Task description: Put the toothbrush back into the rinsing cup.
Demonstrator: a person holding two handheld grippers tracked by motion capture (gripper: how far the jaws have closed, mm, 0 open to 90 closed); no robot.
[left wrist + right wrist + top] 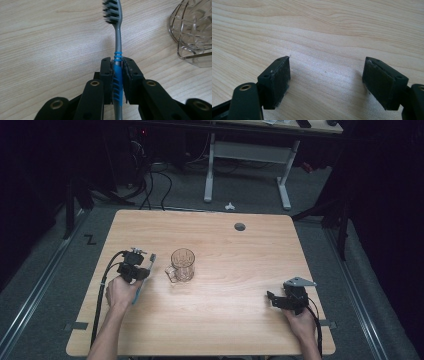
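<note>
The toothbrush (117,45) is held in the left gripper (117,65), whose two black jaws are pressed against the blue ribbed part of the grey handle. In the left gripper view the brush rises from the lower centre of the frame to the top centre, and its dark bristles are at the top edge and face to the left. In the high view the toothbrush (145,277) is seen in the left half of the frame, as a thin grey-blue stick that leans from the person's left hand (120,292) up toward the centre. The left gripper (134,266) is there above the wooden table (225,250).

A clear glass mug (182,265) with a cut pattern stands upright on the table, just to the right of the brush, near the centre of the high view. In the left gripper view the glass mug (192,32) is at the upper right corner, apart from the brush.

The right gripper (325,82) is released: its jaws stand wide apart with bare wood between them, and they grasp nothing. In the high view the right gripper (280,300) is in the lower right part of the frame, held by the right hand (300,322), well apart from the mug.
</note>
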